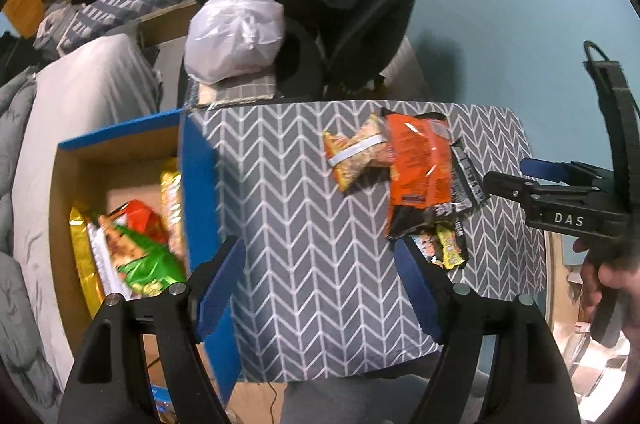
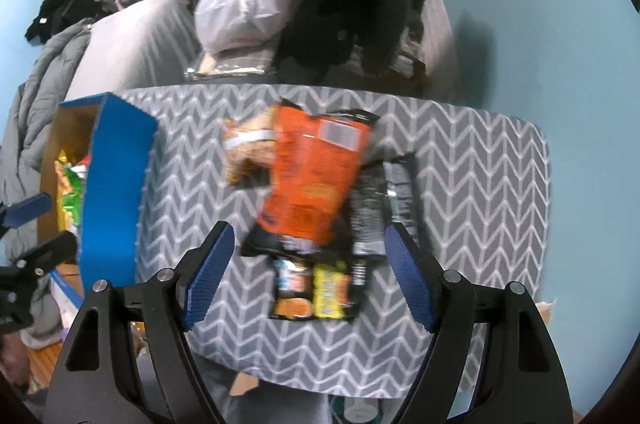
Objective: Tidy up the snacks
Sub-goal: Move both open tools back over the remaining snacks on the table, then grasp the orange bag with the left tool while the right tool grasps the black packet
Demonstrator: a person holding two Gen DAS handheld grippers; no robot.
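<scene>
Hovering left gripper (image 1: 320,288): fingers spread wide apart, holding nothing, above the near edge of the worktop (image 1: 304,224), with the box just to its left.
Right gripper (image 2: 308,272): fingers also wide apart and empty, poised over the near end of the snack pile; in the left view it enters from the right edge (image 1: 520,180).
Snack pile: an orange bag (image 2: 312,176) lies on top, overlapping a clear packet with a white band (image 2: 244,148) on its left and a black wrapper (image 2: 380,208) on its right; a small yellow-and-black packet (image 2: 330,288) sits at the near end.
Box (image 1: 200,184): blue-sided cardboard, at the worktop's left edge, already holding gold, green and orange packets (image 1: 136,248).
Background: white plastic bag (image 1: 236,32) beyond the worktop.
</scene>
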